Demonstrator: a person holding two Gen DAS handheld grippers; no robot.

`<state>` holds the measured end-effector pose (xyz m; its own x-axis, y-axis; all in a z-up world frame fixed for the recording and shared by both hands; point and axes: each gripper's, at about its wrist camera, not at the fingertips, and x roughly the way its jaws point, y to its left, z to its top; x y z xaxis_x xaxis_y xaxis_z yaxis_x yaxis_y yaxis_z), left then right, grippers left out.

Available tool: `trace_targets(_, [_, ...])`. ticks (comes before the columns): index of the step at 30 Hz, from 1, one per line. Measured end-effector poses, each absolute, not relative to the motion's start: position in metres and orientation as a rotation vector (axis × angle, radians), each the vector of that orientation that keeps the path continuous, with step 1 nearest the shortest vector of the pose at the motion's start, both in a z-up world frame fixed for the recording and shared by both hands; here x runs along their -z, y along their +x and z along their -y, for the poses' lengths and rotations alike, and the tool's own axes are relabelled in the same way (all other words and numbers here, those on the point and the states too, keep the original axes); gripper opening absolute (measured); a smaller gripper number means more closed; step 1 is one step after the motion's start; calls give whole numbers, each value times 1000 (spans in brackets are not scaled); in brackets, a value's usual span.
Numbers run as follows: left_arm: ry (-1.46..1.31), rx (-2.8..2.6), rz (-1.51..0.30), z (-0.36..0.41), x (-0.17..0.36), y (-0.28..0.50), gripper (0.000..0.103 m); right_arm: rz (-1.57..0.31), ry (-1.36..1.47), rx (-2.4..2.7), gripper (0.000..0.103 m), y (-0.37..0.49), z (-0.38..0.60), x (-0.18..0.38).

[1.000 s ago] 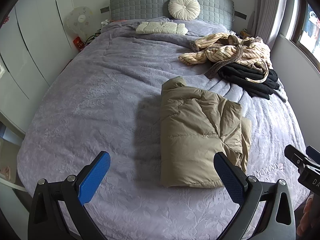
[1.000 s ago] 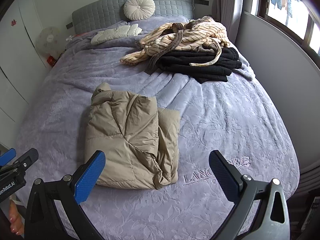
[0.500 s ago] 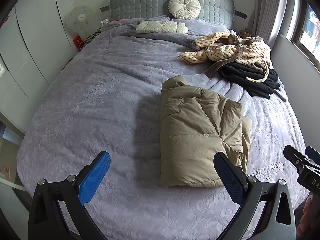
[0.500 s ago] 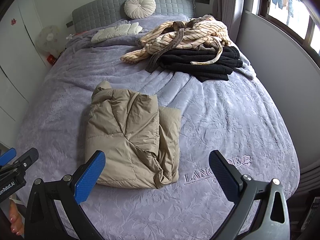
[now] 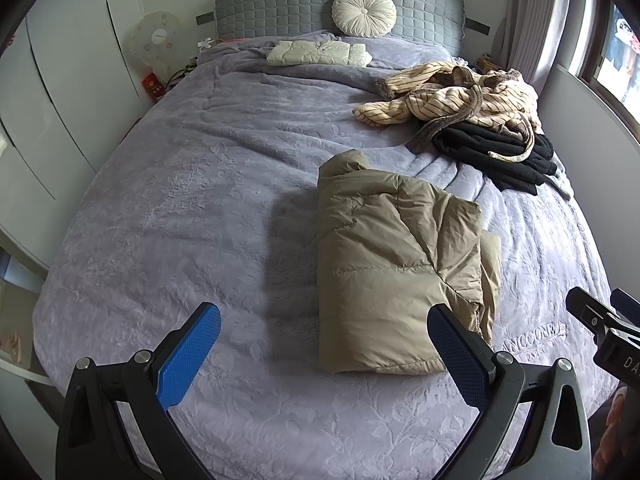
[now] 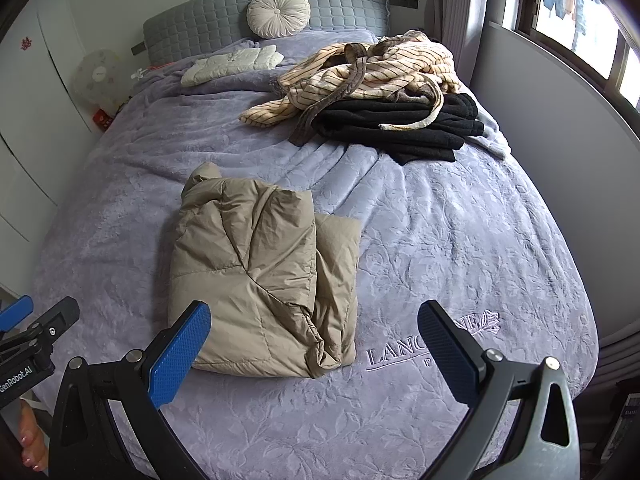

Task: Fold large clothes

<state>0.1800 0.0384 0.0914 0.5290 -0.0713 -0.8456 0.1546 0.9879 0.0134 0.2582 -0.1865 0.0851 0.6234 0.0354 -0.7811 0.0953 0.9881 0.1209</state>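
Note:
A tan puffer jacket [image 5: 396,268] lies folded into a thick rectangle on the purple bed [image 5: 180,208]; it also shows in the right wrist view [image 6: 260,272]. My left gripper [image 5: 324,354] is open and empty, held above the foot of the bed just short of the jacket's near edge. My right gripper [image 6: 314,350] is open and empty, above the jacket's near right corner. A striped beige robe [image 6: 372,72] lies heaped on folded black clothes [image 6: 404,124] at the far right of the bed.
A folded cream garment [image 5: 316,53] and a round cushion [image 5: 363,11] lie by the grey headboard [image 5: 280,8]. White wardrobe doors [image 5: 52,92] and a fan [image 5: 154,40] stand on the left. A grey wall and window [image 6: 576,20] are on the right.
Both views have tilted up very slightly, so the bed sits a little lower in them. The jacket and the other clothes have not moved.

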Motion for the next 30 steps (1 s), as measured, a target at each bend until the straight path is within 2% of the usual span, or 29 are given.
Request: trace_targets(30, [80, 129, -1008, -42, -93, 182, 103, -907, 143, 16, 103, 261, 183, -87])
